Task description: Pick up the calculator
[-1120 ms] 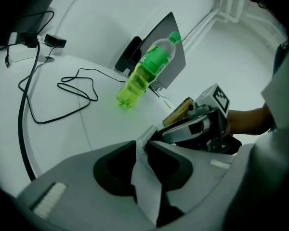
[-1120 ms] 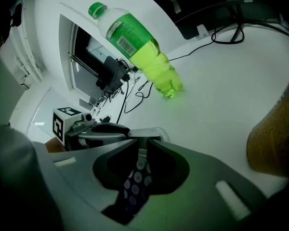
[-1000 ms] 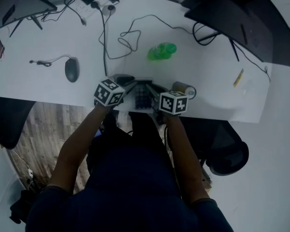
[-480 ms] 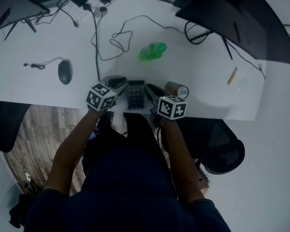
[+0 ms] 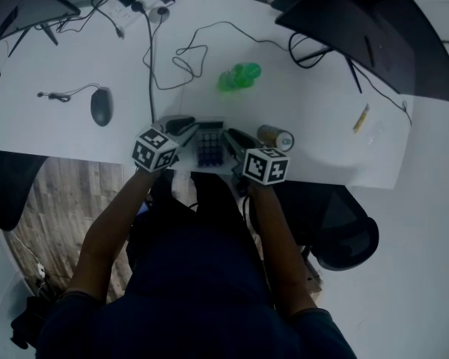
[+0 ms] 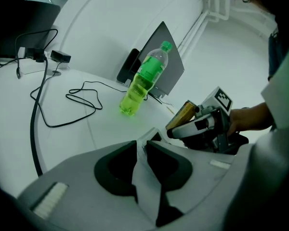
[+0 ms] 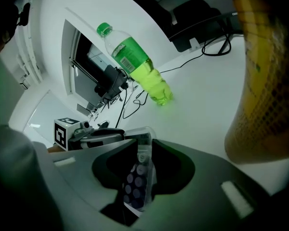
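White worktop (image 5: 314,111) carries everything we see. At its near edge, between our two claws, is the calculator (image 5: 209,146), its round keys showing through a clear sleeve. Our left claw (image 6: 140,147) has just been closing, and its jaws, nearly together, pinch the calculator's left edge. Our right claw (image 7: 145,143) has just been opening. The calculator's other edge stands between its jaws, which are a little apart and look to be off it.

Ahead of both claws and well apart from them is a green bottle (image 5: 239,77) with a green cap, and bright yellow-green liquid fills its lower part. Just beside the right claw, on its outer side, is a yellowish can (image 5: 275,137); what it holds we cannot tell.
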`<state>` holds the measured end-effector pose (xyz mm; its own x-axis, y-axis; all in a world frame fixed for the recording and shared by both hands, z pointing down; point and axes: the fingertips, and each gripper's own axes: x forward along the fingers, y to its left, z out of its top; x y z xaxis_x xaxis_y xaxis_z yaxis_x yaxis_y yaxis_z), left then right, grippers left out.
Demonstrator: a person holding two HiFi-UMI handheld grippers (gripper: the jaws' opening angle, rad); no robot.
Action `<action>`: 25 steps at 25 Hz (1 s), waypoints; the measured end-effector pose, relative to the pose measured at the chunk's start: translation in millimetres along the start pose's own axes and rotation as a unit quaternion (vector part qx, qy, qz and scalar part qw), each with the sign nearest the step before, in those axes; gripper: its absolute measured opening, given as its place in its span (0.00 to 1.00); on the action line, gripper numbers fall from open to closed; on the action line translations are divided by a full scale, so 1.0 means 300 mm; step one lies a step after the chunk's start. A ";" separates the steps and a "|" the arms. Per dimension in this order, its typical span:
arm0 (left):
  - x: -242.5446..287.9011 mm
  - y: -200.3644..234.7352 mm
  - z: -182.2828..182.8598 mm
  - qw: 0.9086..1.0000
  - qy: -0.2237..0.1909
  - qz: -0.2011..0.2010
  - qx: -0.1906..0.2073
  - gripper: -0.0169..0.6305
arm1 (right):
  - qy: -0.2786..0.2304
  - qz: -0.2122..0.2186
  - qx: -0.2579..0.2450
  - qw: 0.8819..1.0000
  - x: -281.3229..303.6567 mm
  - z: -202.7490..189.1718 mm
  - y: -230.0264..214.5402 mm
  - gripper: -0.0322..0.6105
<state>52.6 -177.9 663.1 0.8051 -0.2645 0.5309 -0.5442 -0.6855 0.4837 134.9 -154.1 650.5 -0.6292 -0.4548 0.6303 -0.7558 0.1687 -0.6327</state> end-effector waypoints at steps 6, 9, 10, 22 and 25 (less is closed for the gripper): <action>-0.021 -0.010 0.016 1.000 -0.023 0.005 0.014 0.12 | 0.006 0.028 0.007 1.000 0.008 -0.012 0.021 0.28; -0.040 -0.010 0.028 0.999 -0.039 0.006 0.020 0.12 | 0.018 0.047 0.006 0.999 0.023 -0.027 0.032 0.31; -0.046 -0.009 0.030 0.999 -0.044 0.005 0.022 0.11 | 0.022 0.053 0.005 0.998 0.030 -0.033 0.035 0.31; -0.092 0.013 0.050 0.999 -0.052 -0.007 -0.007 0.10 | 0.056 0.107 0.014 0.993 0.085 -0.081 0.069 0.31; -0.108 0.021 0.082 0.998 -0.057 -0.011 -0.006 0.10 | 0.041 0.107 0.023 0.993 0.075 -0.050 0.088 0.28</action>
<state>28.8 -190.4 631.8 0.8385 -0.3248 0.4375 -0.5278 -0.6839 0.5037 98.0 -146.7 654.7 -0.7886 -0.3400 0.5123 -0.5951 0.2126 -0.7750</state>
